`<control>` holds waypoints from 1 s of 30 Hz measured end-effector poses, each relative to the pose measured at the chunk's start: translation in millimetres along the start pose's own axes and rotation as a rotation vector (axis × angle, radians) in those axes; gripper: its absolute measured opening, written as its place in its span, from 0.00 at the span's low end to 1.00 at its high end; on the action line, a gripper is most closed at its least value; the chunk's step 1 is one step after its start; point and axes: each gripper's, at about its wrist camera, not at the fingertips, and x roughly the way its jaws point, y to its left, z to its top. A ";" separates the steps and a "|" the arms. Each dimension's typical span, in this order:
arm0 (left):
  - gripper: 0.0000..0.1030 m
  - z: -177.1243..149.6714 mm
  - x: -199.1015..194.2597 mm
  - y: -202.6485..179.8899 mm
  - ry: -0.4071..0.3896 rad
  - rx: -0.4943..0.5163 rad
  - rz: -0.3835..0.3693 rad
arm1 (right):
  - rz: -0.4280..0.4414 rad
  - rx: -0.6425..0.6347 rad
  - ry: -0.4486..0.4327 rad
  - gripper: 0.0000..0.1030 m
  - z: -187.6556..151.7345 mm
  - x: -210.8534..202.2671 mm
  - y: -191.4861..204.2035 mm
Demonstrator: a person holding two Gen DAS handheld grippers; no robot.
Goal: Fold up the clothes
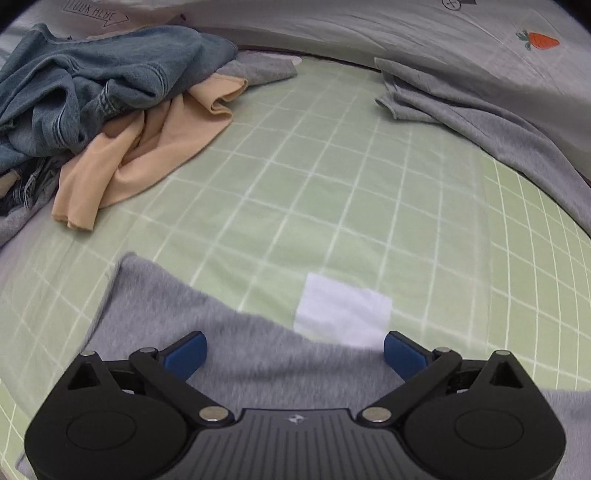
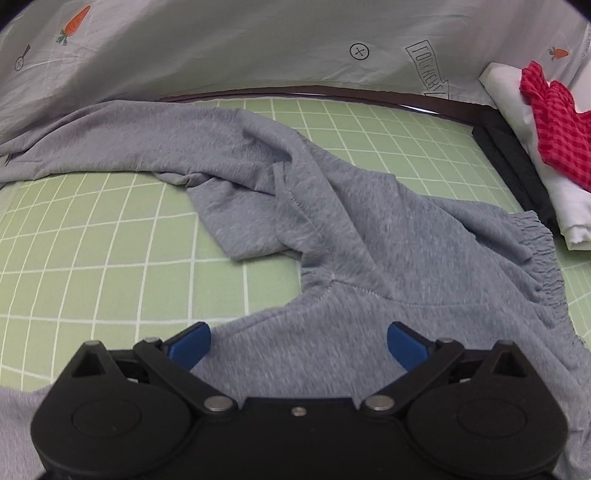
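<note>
A pair of heather-grey jersey trousers (image 2: 369, 229) lay rumpled across a pale green bedsheet with a white grid pattern (image 2: 92, 236), one leg trailing off to the far left and the gathered elastic waistband (image 2: 532, 254) bunched at the right. The right gripper (image 2: 299, 341), a black two-finger tool with blue pads, hung low over the near part of the garment, close to the stitched crotch seam, its jaws spread wide with nothing pinched between them; grey cloth showed beneath the gap.

The left gripper (image 1: 293, 350) was likewise spread wide and empty, poised above the near edge of another stretch of the same grey fabric (image 1: 155, 306); a white square patch (image 1: 343, 310) lay on the sheet just beyond its right finger.

At the far left of the left wrist view, crumpled blue denim jeans (image 1: 92, 85) sat heaped on a peach-coloured soft garment (image 1: 147, 155). Farther right, grey cloth (image 1: 461, 110) ran up against a light grey quilt printed with small orange carrots (image 1: 369, 29).

At the far right of the right wrist view, a red-and-pink checked cloth (image 2: 557, 125) rested on a folded white garment (image 2: 517, 103), which itself lay over a dark folded piece (image 2: 517, 162).
</note>
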 end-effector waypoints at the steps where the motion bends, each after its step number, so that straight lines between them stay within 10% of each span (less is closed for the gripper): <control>1: 0.98 8.0 1.2 1.0 -0.012 -0.004 0.006 | -0.008 0.006 -0.005 1.00 4.8 3.1 0.4; 12: 0.98 137.2 45.4 -35.4 -0.123 0.012 -0.086 | -0.133 0.179 -0.199 0.98 79.0 23.5 24.3; 18: 0.68 187.0 64.8 -60.9 -0.120 -0.140 -0.297 | -0.189 0.386 -0.223 0.76 96.6 21.1 41.5; 24: 0.58 195.0 99.2 -70.7 0.013 -0.397 -0.529 | 0.051 0.798 -0.092 0.58 84.0 24.3 22.9; 30: 0.58 200.8 124.4 -67.2 0.093 -0.589 -0.563 | 0.248 1.178 0.002 0.38 65.0 49.4 2.1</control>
